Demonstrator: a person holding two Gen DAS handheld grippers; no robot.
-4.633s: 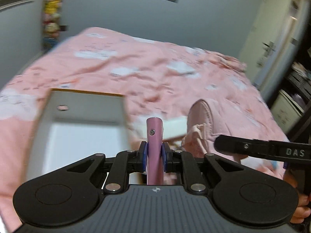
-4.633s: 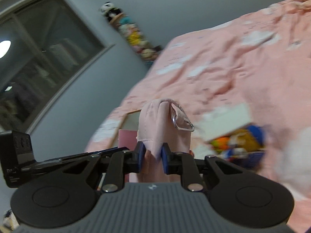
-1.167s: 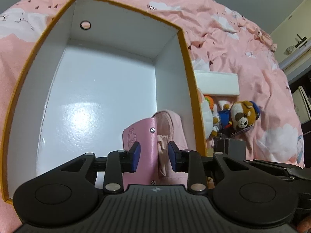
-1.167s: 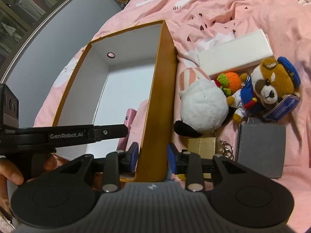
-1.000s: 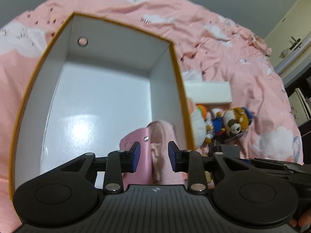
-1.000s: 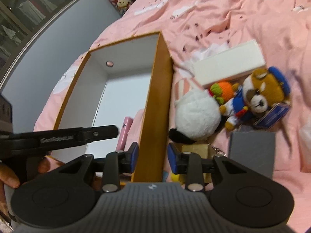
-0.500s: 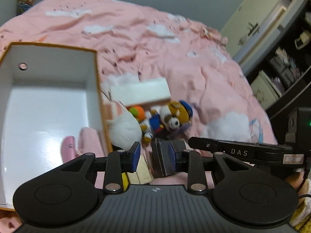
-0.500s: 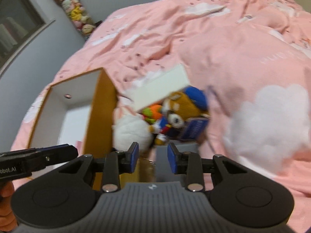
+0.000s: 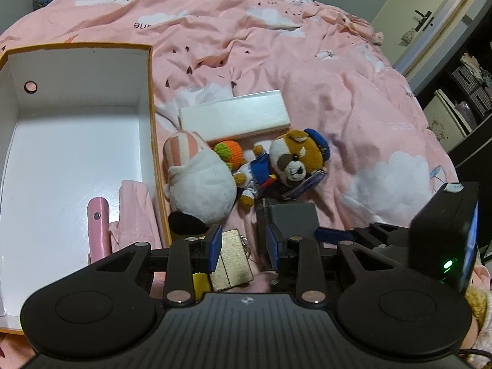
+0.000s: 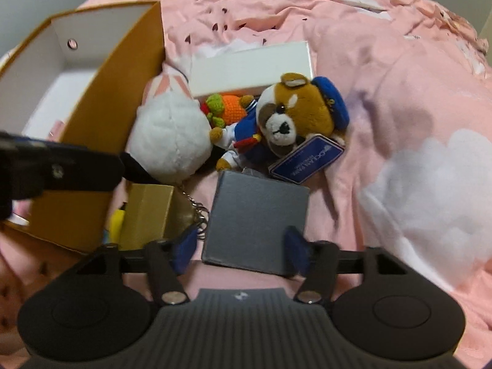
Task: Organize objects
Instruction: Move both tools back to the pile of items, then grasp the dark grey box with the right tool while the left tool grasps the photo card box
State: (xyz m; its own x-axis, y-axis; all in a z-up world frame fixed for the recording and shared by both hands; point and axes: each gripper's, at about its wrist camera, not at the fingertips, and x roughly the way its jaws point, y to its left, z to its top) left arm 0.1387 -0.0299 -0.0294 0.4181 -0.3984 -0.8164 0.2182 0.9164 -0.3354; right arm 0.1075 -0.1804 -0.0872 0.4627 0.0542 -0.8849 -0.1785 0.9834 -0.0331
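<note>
My left gripper (image 9: 243,246) hangs over the bed beside the orange box (image 9: 151,98); its jaws stand a little apart and hold nothing. A gold box (image 9: 233,255) lies under them. Inside the orange box lie a pink pouch (image 9: 97,230) and a pink cloth (image 9: 135,209). My right gripper (image 10: 241,249) is low over a grey box (image 10: 258,218). Its jaws are opening, one on each side of the grey box's near edge, and the pads do not press on it. A white plush (image 10: 169,144) and a bear (image 10: 295,113) lie just beyond.
A flat white box (image 9: 233,117), an orange crochet toy (image 9: 230,153), a blue tag (image 10: 307,156) and a key ring (image 10: 200,215) crowd the pink bedspread (image 9: 353,92) right of the orange box. A yellow item (image 9: 200,279) lies by the gold box. A door and shelves stand at far right.
My left gripper has swung right, out of the orange box, leaving the pink pouch and cloth inside. My right gripper left the box wall, dropped over the grey box and widened its jaws.
</note>
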